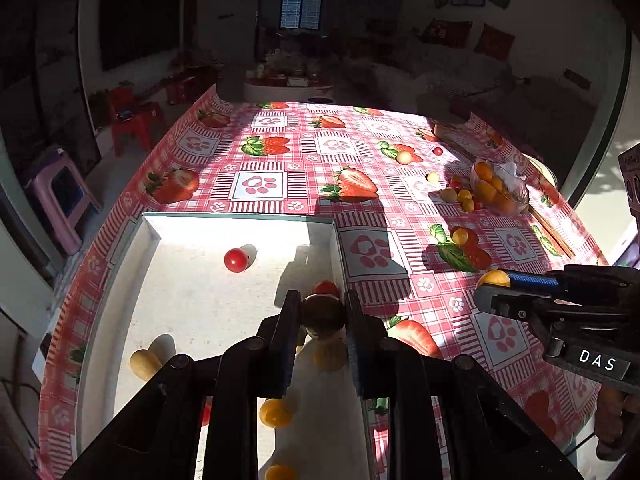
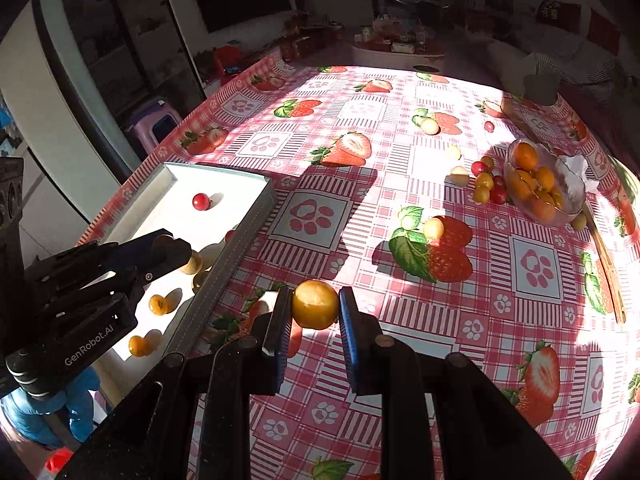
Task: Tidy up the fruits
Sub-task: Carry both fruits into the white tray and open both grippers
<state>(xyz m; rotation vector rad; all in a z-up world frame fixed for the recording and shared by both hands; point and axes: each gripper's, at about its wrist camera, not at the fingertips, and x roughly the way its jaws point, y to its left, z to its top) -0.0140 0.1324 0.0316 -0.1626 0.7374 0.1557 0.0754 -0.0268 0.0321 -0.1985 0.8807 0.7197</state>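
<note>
My left gripper [image 1: 323, 312] is shut on a small round fruit [image 1: 323, 315], dark in shadow, held over the white tray [image 1: 240, 224] near its right wall. The tray holds a red cherry tomato [image 1: 236, 260], a pale fruit [image 1: 145, 364] and several yellow ones [image 1: 276, 412]. My right gripper [image 2: 315, 306] is shut on a yellow-orange fruit [image 2: 315, 305] above the tablecloth, just right of the tray [image 2: 224, 184]. It also shows in the left wrist view [image 1: 486, 288]. Loose red and yellow fruits [image 2: 486, 186] lie beside a glass bowl [image 2: 568, 200] of orange fruits.
The table has a red strawberry-print cloth [image 2: 400, 320]. A wooden stick [image 2: 606, 264] lies along the right edge near the bowl. A pale fruit [image 2: 430, 126] and a small red one [image 2: 489, 126] lie further back. Plastic stools [image 1: 64, 196] stand left of the table.
</note>
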